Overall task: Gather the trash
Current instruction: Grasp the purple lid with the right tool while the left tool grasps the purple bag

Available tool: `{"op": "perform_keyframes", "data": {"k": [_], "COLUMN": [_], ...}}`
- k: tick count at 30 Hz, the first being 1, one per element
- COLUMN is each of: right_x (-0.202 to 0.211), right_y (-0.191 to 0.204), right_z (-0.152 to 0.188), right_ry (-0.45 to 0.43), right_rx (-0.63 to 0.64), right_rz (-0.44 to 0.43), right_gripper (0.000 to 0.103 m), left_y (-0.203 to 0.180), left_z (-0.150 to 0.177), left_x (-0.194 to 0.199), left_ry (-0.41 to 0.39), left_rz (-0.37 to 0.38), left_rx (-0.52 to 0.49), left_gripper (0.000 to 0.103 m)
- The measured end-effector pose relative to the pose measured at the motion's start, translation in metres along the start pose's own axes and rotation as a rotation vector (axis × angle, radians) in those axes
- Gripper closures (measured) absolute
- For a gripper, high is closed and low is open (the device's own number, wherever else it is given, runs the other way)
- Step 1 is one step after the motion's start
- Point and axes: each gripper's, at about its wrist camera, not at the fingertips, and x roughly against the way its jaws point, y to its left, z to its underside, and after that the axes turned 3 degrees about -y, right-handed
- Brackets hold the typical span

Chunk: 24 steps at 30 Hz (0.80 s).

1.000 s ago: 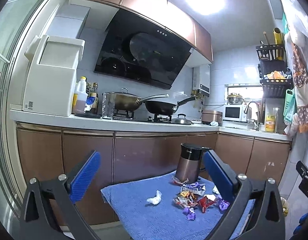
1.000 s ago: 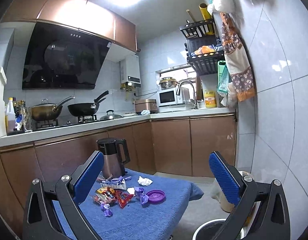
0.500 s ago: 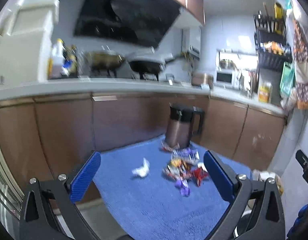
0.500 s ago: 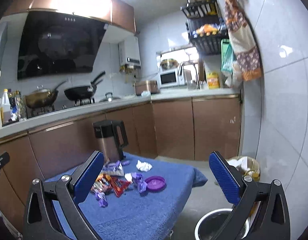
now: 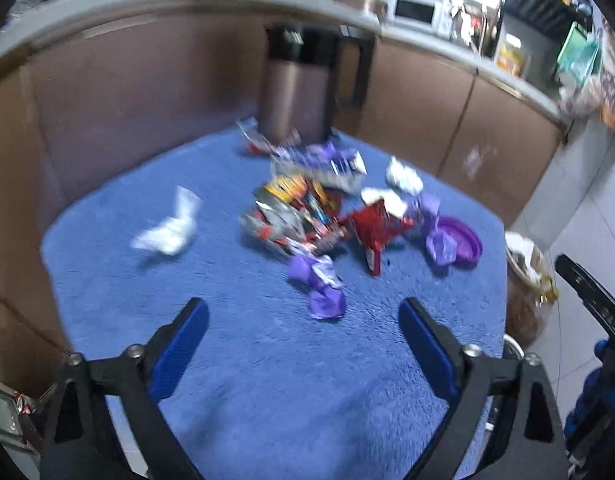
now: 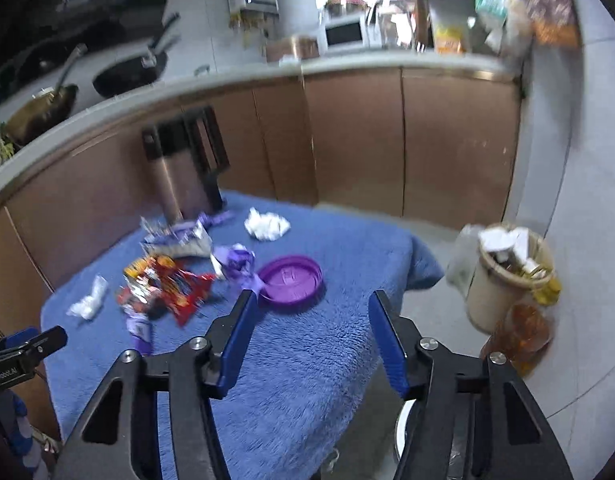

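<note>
Tongs [image 5: 303, 316] apparently above wrappers [image 5: 303, 216]

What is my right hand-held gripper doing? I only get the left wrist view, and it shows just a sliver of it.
Observer: The right hand-held gripper is open and empty, over the blue towel.
Operator: What is nearest ahead of it?
Observer: The purple lid, lying flat just beyond its left finger.
Operator: Anywhere to drop trash on that side?
Observer: A tan bin full of paper stands on the floor right of the table, with an amber bottle in front of it.
</note>
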Motion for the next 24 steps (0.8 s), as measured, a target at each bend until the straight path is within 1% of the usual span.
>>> {"op": "perform_keyframes", "data": {"k": [1, 3, 5, 7, 9, 11, 13, 15, 16, 17, 18, 19, 20, 21, 23, 24], "right_x": [-0.016, -0.043, -0.069, -0.099, -0.125, -0.146, -0.16, -0.17, -0.175, -0.179, -0.183, -0.185, -0.187, -0.187, -0.184, -0.181], "right_y": [-0.004, -0.01, -0.016, -0.021, -0.023, -0.025, -0.025, -0.022, -0.02, -0.019, -0.018, -0.017, -0.016, -0.016, -0.015, -0.015], "right_z": [-0.002, -0.005, -0.009, -0.015, -0.016, -0.017, -0.016, -0.016, -0.015, -0.014, -0.012, -0.01, -0.008, -0.007, -0.006, -0.006], "right_ry": [0.024, 0.059, 0.094, 0.132, 0.165, 0.205, 0.223, 0.238, 0.248, 0.256, 0.267, 0.276, 0.285, 0.287, 0.281, 0.277], "right_rx": [0.0, 0.0, -0.008, -0.019, -0.022, -0.034, -0.04, -0.027, -0.02, -0.015, -0.009, -0.003, 0.002, 0.007, 0.01, 0.007], "right_rz": [-0.004, -0.014, -0.03, -0.044, -0.06, -0.081, -0.115, -0.125, -0.13, -0.133, -0.136, -0.137, -0.136, -0.135, -0.137, -0.135], "right_gripper": [0.047, 0.049, 0.053, 0.056, 0.06, 0.065, 0.068, 0.073, 0.075, 0.078, 0.083, 0.086, 0.093, 0.095, 0.098, 0.098], "left_y": [-0.003, -0.006, -0.007, 0.002, 0.006, 0.011, 0.017, 0.022, 0.021, 0.02, 0.02, 0.019, 0.018, 0.018, 0.017, 0.016], "left_z": [-0.002, -0.005, -0.007, -0.013, -0.014, -0.013, -0.01, -0.012, -0.011, -0.011, -0.01, -0.008, -0.007, -0.005, -0.002, -0.001], "left_x": [-0.012, -0.034, -0.053, -0.085, -0.098, -0.109, -0.116, -0.12, -0.121, -0.121, -0.121, -0.12, -0.119, -0.118, -0.116, -0.11], "left_ry": [0.026, 0.07, 0.111, 0.151, 0.178, 0.203, 0.224, 0.224, 0.218, 0.217, 0.217, 0.215, 0.209, 0.206, 0.205, 0.204], "left_rz": [0.008, 0.011, 0.017, 0.021, 0.027, 0.037, 0.06, 0.069, 0.075, 0.086, 0.098, 0.105, 0.107, 0.109, 0.114, 0.116], "left_rx": [-0.003, 0.0, 0.011, 0.024, 0.042, 0.064, 0.09, 0.094, 0.087, 0.085, 0.084, 0.084, 0.08, 0.075, 0.075, 0.079], "left_gripper": [0.019, 0.022, 0.029, 0.033, 0.038, 0.046, 0.052, 0.055, 0.058, 0.064, 0.068, 0.07, 0.071, 0.072, 0.077, 0.077]}}
